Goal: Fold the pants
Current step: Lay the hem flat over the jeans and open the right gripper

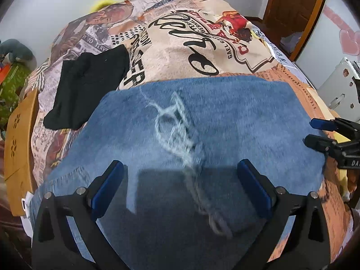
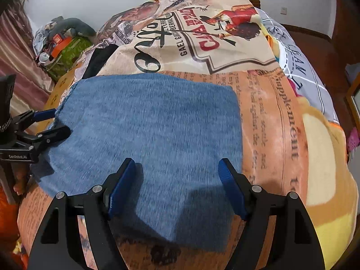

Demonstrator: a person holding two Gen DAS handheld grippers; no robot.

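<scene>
Above the jeans [image 1: 202, 123] on the bed [image 1: 202, 51], left gripper [image 1: 182, 184] and right gripper [image 2: 177, 180] hang with jaws apart, empty; uneven bites risk skewing the fold.

Blue denim pants [image 1: 225, 121] — folded into a broad flat slab, lying on a printed blanket. Far edge straight and even; the right-hand edge in the left wrist view looks raw and slightly fuzzy. Frayed pale threads and a ragged tear run down the upper face, blurred. A stitched seam shows near the left edge. In the right wrist view the cloth [image 2: 157, 121] lies smooth — plain blue
</scene>
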